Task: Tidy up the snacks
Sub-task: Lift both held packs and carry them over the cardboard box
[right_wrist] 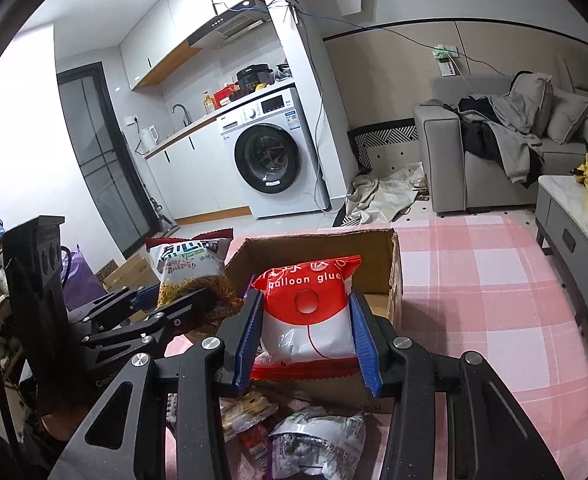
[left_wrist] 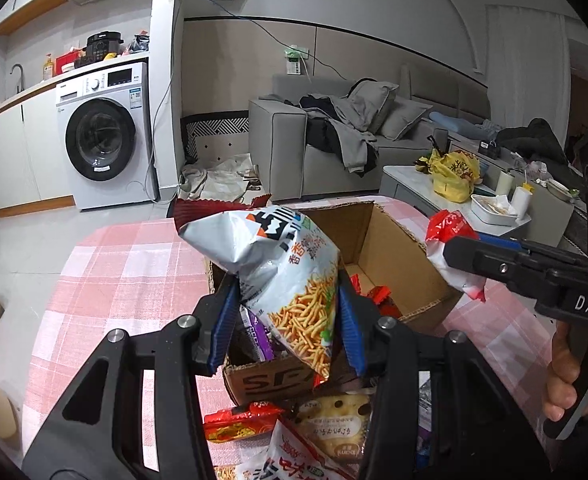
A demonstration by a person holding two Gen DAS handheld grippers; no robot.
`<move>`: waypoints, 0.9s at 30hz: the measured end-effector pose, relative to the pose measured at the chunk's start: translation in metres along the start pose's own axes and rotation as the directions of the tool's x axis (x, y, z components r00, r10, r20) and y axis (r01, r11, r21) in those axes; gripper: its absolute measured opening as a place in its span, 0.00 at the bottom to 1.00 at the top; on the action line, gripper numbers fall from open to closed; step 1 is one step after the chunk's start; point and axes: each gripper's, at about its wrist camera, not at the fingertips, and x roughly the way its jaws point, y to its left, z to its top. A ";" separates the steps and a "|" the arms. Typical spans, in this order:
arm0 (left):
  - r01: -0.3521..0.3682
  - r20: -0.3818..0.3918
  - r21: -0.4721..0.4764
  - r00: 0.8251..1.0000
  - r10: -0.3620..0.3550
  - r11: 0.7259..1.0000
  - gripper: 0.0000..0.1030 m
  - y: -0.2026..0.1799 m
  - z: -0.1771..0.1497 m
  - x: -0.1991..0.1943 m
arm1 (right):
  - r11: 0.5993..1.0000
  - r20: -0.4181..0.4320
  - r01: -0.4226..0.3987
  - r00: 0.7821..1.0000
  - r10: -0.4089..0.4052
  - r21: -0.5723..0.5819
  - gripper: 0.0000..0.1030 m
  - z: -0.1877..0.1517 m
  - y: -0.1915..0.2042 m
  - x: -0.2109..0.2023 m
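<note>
Right gripper (right_wrist: 306, 320) clamped on red-and-white bag (right_wrist: 308, 312) above open box (right_wrist: 392, 264); left gripper (right_wrist: 174, 300) alongside, pinching noodle bag (right_wrist: 192, 270).

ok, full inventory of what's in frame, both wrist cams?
noodle-snack bag: 1, silver with orange sticks, held above the box
balloon glue bag: 1, red and white, held above the box
cardboard box: 1, brown, open, on the table, some packets inside
loose snack packets: several, mixed colours, on the cloth in front of the box
tablecloth: 1, pink plaid
washing machine: 1, white, under the counter
sofa: 1, grey, clothes on it
yellow bag: 1, on the white side table
left gripper: black, blue pads, shut on the noodle-snack bag
right gripper: same, shut on the balloon glue bag
</note>
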 end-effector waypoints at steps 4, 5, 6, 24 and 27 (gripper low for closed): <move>0.003 0.011 -0.014 1.000 -0.003 1.000 0.42 0.001 -0.003 0.011 | 1.000 0.002 0.000 1.000 0.000 0.009 0.42 0.002 -0.005 0.008; 0.001 0.012 -0.015 1.000 -0.001 1.000 0.42 0.001 -0.003 0.015 | 1.000 0.006 0.003 1.000 -0.003 0.007 0.42 0.001 -0.005 0.011; 0.000 0.013 -0.015 1.000 0.000 1.000 0.42 0.000 -0.005 0.017 | 1.000 0.004 0.001 1.000 -0.001 0.012 0.42 0.001 -0.005 0.014; 0.008 0.014 -0.007 1.000 -0.008 1.000 0.42 -0.011 -0.027 0.042 | 0.998 -0.035 -0.015 0.999 0.017 0.061 0.42 0.000 -0.014 0.054; 0.006 0.006 0.005 1.000 -0.006 1.000 0.42 -0.014 -0.031 0.046 | 0.997 -0.032 -0.003 0.999 0.006 0.077 0.42 0.001 -0.018 0.057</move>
